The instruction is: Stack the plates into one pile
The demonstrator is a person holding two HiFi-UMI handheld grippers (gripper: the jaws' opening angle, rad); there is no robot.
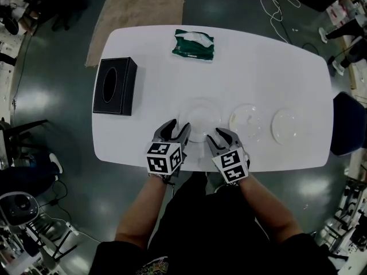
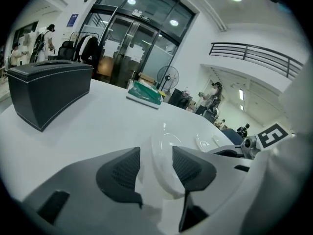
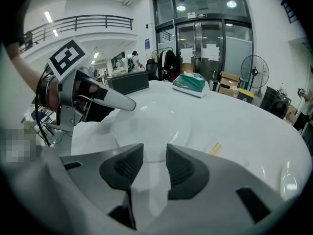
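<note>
Three plates lie apart, two grippers at the nearest one

Three plates sit in a row along the near side of the white table (image 1: 275, 56), each flat on the top and none resting on another. The left plate (image 1: 200, 118) is the largest; the middle plate (image 1: 246, 121) and the right plate (image 1: 288, 125) lie beside it with bare table between them. All three are round, shallow, glossy and so pale that they barely stand out from the tabletop.

Two grippers work at the left plate. The left gripper (image 1: 175, 132) has its jaws spread, and that plate's left rim runs through the gap between the dark ribbed pads without being squeezed. The right gripper (image 1: 223, 136) holds its jaws at a narrower gap, still parted, and the plate's near edge reaches just between their tips.

One black tissue box (image 1: 114, 86) stands at the table's left end, and one green packet (image 1: 194, 44) lies at the far edge, both well apart from the plates.
</note>
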